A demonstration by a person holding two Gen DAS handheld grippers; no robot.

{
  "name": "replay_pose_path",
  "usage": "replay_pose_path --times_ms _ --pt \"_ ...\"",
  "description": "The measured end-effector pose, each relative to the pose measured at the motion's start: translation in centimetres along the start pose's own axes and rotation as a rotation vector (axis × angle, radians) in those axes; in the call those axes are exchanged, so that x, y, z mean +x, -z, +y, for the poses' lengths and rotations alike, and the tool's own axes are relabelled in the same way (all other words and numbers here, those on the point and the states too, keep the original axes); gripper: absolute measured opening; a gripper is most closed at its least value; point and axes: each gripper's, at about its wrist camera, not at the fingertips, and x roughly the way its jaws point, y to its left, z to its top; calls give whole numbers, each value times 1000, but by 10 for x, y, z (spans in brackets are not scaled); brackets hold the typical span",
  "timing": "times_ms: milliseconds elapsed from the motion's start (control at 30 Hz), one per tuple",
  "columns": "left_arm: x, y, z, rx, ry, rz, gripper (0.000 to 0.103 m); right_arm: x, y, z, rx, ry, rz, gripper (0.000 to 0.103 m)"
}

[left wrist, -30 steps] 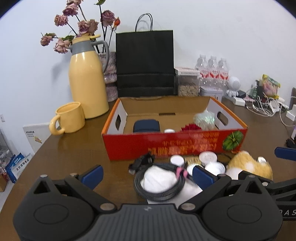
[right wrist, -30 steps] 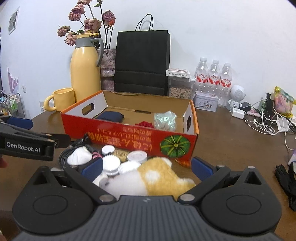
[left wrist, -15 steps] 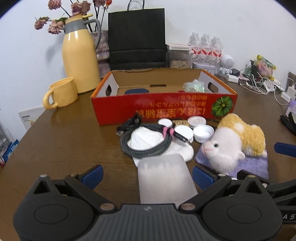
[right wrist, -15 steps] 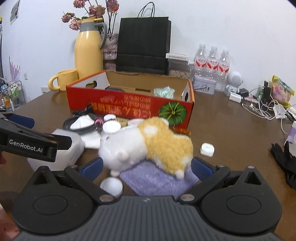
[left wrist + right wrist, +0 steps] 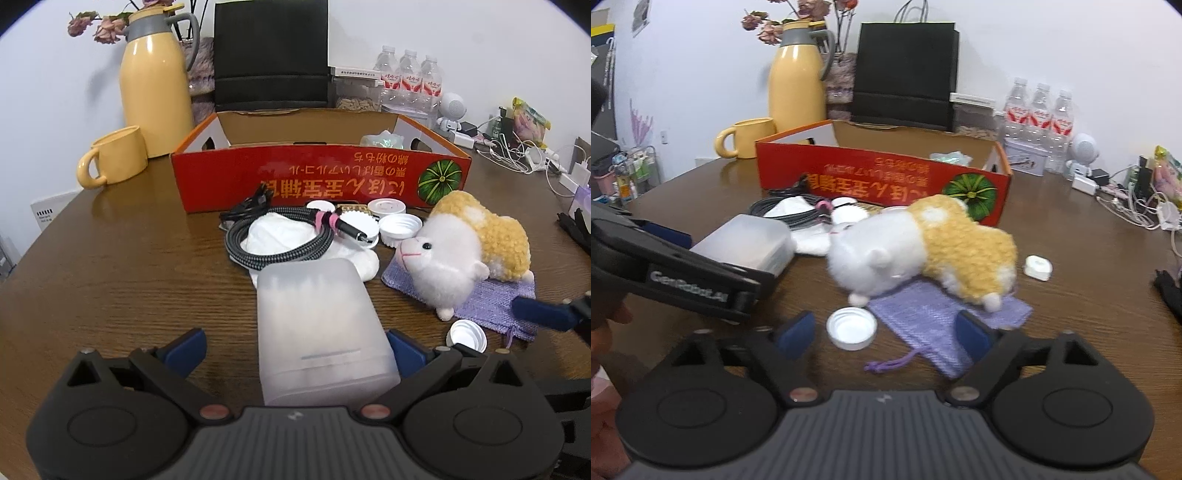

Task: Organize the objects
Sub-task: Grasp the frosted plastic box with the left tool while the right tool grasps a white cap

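Observation:
A red cardboard box (image 5: pixel 317 177) stands open on the brown table, also in the right wrist view (image 5: pixel 886 173). In front of it lie a coiled cable (image 5: pixel 284 236) on a white cloth, several white lids, a white and yellow plush toy (image 5: pixel 469 251) on a purple pouch (image 5: pixel 945 314), and a frosted plastic case (image 5: pixel 321 325). My left gripper (image 5: pixel 295 350) is open, its jaws on either side of the case's near end. My right gripper (image 5: pixel 882 330) is open, low over a white lid (image 5: pixel 851 328) and the pouch's corner.
A yellow thermos (image 5: pixel 157 81), a yellow mug (image 5: pixel 114 157) and a black paper bag (image 5: pixel 271 55) stand behind the box. Water bottles (image 5: pixel 408 77), a small white robot toy and tangled chargers (image 5: pixel 517 155) are at the back right. A black glove (image 5: pixel 1171 295) lies at the right edge.
Both grippers have drawn back from the box toward the near side of the table. The frosted case now lies between my left jaws. The right gripper now hangs over the lid and pouch.

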Motion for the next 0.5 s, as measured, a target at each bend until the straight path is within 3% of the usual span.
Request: replay_pose_path --times_ms 133,233,267,300,500 --pt "4 2 1 -5 5 1 100 4 3 4 3 -32 -6 49" --pt "4 5 2 -8 20 -7 88 6 4 6 5 -40 -6 36" --pt "2 6 2 -5 24 -18 77 6 4 6 5 -42 -8 30" --pt "-1 6 2 -3 35 -31 65 6 4 5 11 -49 -9 30" --pt "-4 7 3 -2 46 -44 65 4 5 6 16 -53 -19 29"
